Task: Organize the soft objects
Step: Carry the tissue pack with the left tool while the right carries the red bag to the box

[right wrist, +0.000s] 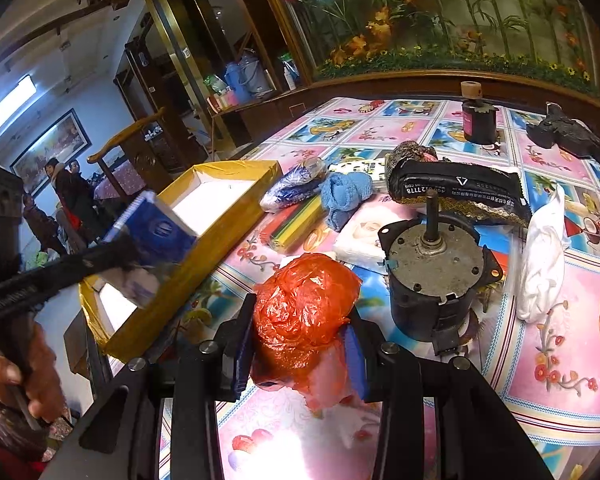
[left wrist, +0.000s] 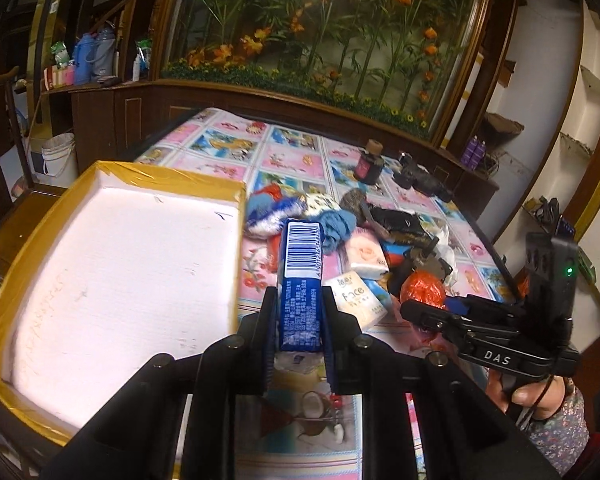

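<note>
Left hand-held gripper point(left wrist: 299, 322) clamps the blue tissue pack point(left wrist: 301, 272) beside the yellow-rimmed box point(left wrist: 236, 240) at the table's left edge. Right hand-held gripper point(right wrist: 300, 344) squeezes the red plastic bag point(right wrist: 306, 304); it could slip, or snag the motor point(right wrist: 436, 280) just beside. The box has open room.

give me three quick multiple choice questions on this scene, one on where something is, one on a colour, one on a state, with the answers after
1. Where is the motor relative to the orange plastic bag in the right wrist view?
A. to its right
B. inside the box
C. on top of it

2. What colour is the rim of the box?
A. green
B. yellow
C. red

3. What is the left gripper doing?
A. open, holding nothing
B. clamped on the blue tissue pack
C. gripping the motor

Answers: 1 A, the motor stands on the tablecloth right of the bag. 2 B, yellow tape lines the rim. 3 B, both fingers press the pack's sides.
</note>
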A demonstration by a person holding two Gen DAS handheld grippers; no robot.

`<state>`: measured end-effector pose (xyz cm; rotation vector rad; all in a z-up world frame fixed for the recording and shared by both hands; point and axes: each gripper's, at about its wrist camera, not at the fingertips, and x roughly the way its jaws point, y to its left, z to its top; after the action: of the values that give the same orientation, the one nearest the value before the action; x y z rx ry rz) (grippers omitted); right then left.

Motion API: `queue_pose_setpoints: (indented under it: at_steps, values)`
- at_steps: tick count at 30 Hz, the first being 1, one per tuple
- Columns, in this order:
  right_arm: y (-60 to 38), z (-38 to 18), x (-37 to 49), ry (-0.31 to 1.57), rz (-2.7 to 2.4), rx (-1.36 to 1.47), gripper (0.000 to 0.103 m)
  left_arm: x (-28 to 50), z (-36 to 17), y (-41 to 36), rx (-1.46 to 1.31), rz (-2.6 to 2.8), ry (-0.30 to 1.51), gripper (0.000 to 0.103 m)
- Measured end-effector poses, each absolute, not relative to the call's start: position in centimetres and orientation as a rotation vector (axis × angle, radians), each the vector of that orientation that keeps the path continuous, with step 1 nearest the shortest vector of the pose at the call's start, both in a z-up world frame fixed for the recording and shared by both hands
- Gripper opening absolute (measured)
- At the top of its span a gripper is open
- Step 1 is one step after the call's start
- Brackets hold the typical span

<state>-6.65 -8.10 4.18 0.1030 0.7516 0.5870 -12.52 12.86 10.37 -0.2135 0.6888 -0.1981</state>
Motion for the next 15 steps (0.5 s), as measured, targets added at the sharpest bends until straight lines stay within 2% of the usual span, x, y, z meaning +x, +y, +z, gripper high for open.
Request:
queue_pose_setpoints:
  at_steps: [8, 15]
  values:
    - [-2.2, 9.0, -8.2, 0.677, 0.584, 0.010, 0.042, -13.8, 12.1, 16.7, -0.243, -0.133, 0.634, 0.019]
    - [-7.2, 14.3, -7.4, 0.579, 0.437, 0.059, 0.042, -12.9, 11.9, 18.4, -0.247, -0.106, 0.633, 0.019]
